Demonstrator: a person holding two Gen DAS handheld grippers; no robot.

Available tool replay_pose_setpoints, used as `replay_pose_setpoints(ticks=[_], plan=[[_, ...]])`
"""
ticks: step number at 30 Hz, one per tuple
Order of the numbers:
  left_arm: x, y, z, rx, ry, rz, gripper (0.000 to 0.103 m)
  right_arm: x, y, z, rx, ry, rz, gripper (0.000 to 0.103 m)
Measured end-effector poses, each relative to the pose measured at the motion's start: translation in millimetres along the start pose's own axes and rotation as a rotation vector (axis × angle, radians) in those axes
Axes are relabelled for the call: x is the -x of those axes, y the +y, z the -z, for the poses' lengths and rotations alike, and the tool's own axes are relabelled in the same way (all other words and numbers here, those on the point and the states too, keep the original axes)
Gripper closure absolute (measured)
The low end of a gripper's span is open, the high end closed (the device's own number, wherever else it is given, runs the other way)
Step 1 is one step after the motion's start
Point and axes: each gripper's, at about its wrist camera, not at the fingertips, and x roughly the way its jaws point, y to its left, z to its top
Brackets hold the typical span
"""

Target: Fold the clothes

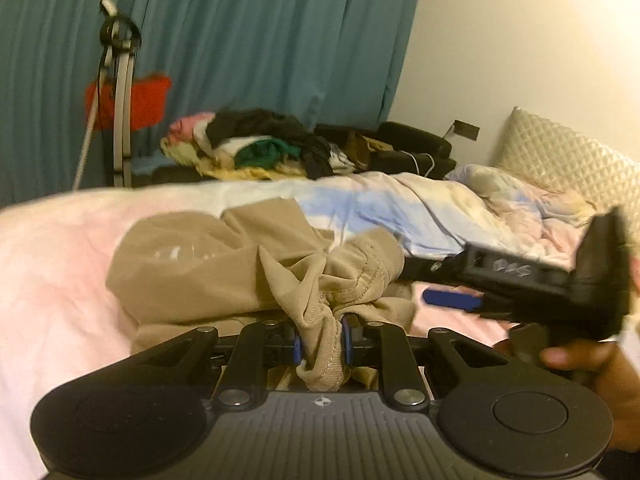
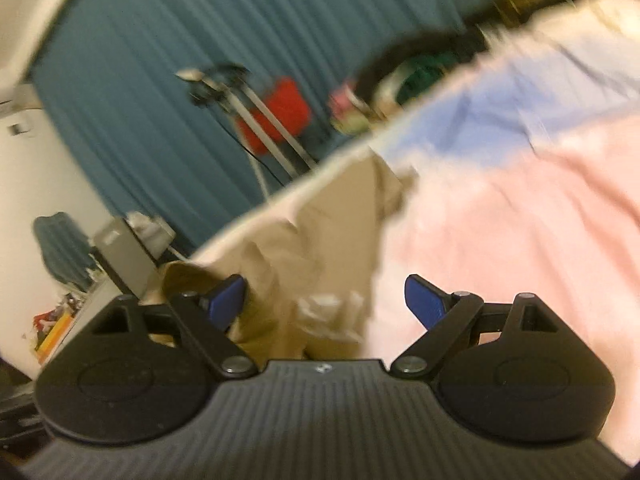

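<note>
A tan garment (image 1: 224,264) lies crumpled on the pink and blue bedspread (image 1: 60,264). My left gripper (image 1: 321,342) is shut on a bunched ribbed edge of the tan garment at the near side. My right gripper (image 1: 452,300) comes in from the right in the left wrist view, its blue fingers beside the garment's stitched hem. In the blurred, tilted right wrist view my right gripper (image 2: 325,300) is open, its fingers wide apart, with the tan garment (image 2: 328,248) between and ahead of them and nothing gripped.
A pile of mixed clothes (image 1: 260,144) lies at the far side of the bed. A quilted pillow (image 1: 560,160) is at the right by the wall. A teal curtain (image 1: 240,40), a metal stand (image 1: 120,92) and a red cloth (image 1: 136,100) stand behind.
</note>
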Motion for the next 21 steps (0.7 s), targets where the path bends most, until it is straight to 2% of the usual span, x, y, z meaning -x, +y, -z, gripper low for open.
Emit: replay_pose_setpoints(ticks=[2, 5, 8, 12, 14, 16, 18, 21], plan=[[-5, 11, -4, 0.049, 0.032, -0.011, 0.084, -10, -8, 5, -0.046, 0.07, 0.036, 0.014], [-18, 30, -13, 0.115, 0.087, -0.04, 0.081, -12, -11, 13, -0.05, 0.072, 0.037, 0.014], [-19, 29, -19, 0.115, 0.097, -0.066, 0.076, -11, -5, 18, 0.001, 0.051, 0.044, 0.014], [-1, 5, -18, 0.091, 0.098, -0.13, 0.048, -6, -3, 21, 0.016, 0.052, 0.028, 0.015], [10, -9, -16, 0.063, 0.081, -0.157, 0.04, -4, -2, 22, 0.016, 0.057, 0.018, 0.015], [20, -23, -15, 0.049, 0.046, -0.151, 0.023, -1, -1, 23, 0.017, 0.061, 0.008, 0.015], [27, -37, -13, 0.023, 0.007, -0.127, 0.02, 1, 0, 23, 0.017, 0.066, -0.002, 0.015], [24, -54, -9, -0.025, -0.001, -0.134, 0.019, 3, -4, 22, -0.013, 0.071, -0.01, 0.015]])
